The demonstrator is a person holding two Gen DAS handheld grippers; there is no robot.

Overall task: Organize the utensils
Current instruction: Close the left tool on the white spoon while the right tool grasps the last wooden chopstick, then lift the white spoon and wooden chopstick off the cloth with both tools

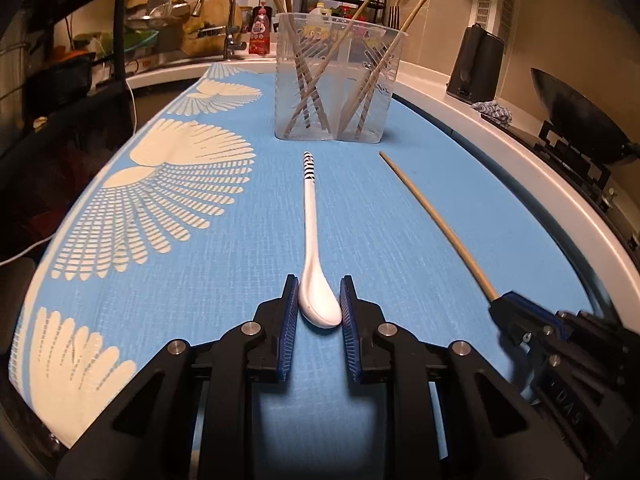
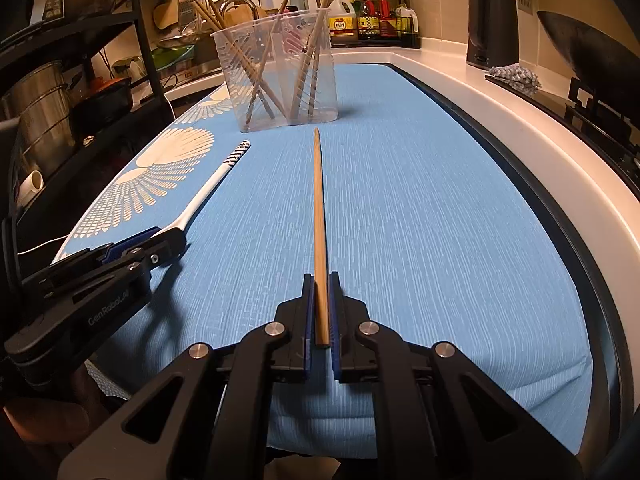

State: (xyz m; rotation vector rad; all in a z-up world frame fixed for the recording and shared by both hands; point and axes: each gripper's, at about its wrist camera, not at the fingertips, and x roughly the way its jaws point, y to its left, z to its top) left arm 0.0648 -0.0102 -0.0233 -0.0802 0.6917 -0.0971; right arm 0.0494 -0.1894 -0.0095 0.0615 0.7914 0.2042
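Both grippers were down low over the blue mat (image 1: 224,280), side by side and each busy with its own piece. The left gripper (image 1: 319,300) had its two blue-padded fingers (image 1: 289,316) pressed against either side of the bowl of a white spoon (image 1: 314,240), clasping it there; the spoon lay flat on the mat with its long handle stretching straight away from the gripper, its black-striped tip ending just short of the clear plastic container (image 1: 336,80). From the other side, the same spoon (image 2: 212,184) ran off at an angle from the left gripper (image 2: 160,240), which sat low and to the left. The right gripper (image 2: 319,304) was clamped on the near end of a single wooden chopstick (image 2: 318,220), its pads tight against the stick, and the chopstick pointed forward toward the container (image 2: 276,76), its far tip close to the base but not touching it. Whether the stick rested on the mat (image 2: 440,240) or was lifted slightly off it, I could not tell. The container stood upright at the far end of the mat, with a divider down its middle and several chopsticks leaning every which way inside. Off to the right, on the pale counter (image 2: 500,120), stood a dark kettle (image 2: 492,28) and a wok (image 2: 592,52).
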